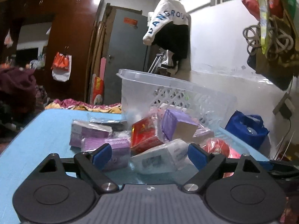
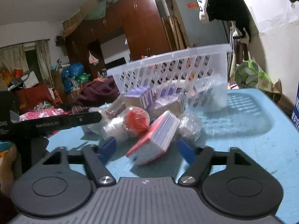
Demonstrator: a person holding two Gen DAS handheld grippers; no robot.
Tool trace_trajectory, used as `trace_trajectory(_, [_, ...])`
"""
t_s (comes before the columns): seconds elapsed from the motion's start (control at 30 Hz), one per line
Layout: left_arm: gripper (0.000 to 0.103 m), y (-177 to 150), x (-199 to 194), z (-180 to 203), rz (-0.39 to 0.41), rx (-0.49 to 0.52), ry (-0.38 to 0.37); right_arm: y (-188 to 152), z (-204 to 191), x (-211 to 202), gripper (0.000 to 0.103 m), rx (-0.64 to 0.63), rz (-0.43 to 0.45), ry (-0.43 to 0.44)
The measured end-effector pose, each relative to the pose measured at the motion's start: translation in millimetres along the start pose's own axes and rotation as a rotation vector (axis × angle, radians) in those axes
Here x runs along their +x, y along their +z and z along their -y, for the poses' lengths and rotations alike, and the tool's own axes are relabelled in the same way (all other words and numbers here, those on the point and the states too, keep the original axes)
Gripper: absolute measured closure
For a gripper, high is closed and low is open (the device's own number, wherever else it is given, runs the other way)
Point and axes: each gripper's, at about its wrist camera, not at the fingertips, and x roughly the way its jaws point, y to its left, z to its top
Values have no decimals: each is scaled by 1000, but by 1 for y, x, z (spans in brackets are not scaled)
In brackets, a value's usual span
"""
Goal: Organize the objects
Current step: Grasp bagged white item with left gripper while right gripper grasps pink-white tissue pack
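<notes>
A pile of wrapped boxes lies on the blue table (image 1: 37, 134) in front of a clear plastic basket (image 1: 149, 85). In the left wrist view my left gripper (image 1: 148, 154) is open, its blue pads either side of a white wrapped box (image 1: 160, 158), with purple boxes (image 1: 104, 141) and a red box (image 1: 143, 132) just beyond. In the right wrist view my right gripper (image 2: 147, 149) is open around the near end of a pink-edged white box (image 2: 155, 140), with a red ball-like packet (image 2: 136, 121) behind. The basket (image 2: 173, 69) stands behind the pile.
The left gripper's body (image 2: 46, 123) crosses the left of the right wrist view. A blue bag (image 1: 246, 127) sits off the table's right side. A bed with clothes (image 2: 97, 93) lies beyond the far edge. Bare blue tabletop (image 2: 252, 130) lies right of the pile.
</notes>
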Motion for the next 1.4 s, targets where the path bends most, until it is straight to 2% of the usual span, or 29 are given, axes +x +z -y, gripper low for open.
trace_trajectory(0.07, [12,-2,2,7,-5,45,27,1,1,4,54,9,-24,17])
trace_trajectory(0.1, [12,-3,2,10,-8,57,42,-1,1,4,58,14,-33,29])
trace_trajectory(0.23, [13,-8,-3,11,-1,63,65,-4,2,-7,64,3,1,32])
trace_trajectory(0.37, [24,-12,-11,12,-1,81,59,-7,-4,-22,65,-55,24,-5])
trace_trajectory(0.57, [24,-33,-26,14,-7,123,82,-9,1,-29,65,-75,30,-29])
trace_trajectory(0.67, [17,-37,-29,18,-10,143,108,-11,3,-30,65,-89,23,-39])
trace_trajectory(0.8, [17,-32,-21,24,-22,126,98,-13,3,-30,65,-100,21,-49])
trace_trajectory(0.87, [17,-31,-12,28,-51,117,118,-12,3,-30,65,-104,20,-54])
trace_trajectory(0.97, [18,-29,-13,29,-32,100,131,-12,2,-28,65,-108,21,-56])
trace_trajectory(1.07, [25,-32,-13,28,-31,94,126,-12,4,-28,65,-106,23,-56])
trace_trajectory(1.13, [35,-32,-12,26,-37,87,121,-12,3,-28,64,-105,24,-58])
trace_trajectory(1.2, [50,-33,-11,24,-43,80,113,-12,3,-29,64,-105,24,-60])
trace_trajectory(1.4, [52,-38,-14,27,-10,87,115,-11,5,-30,65,-106,29,-65])
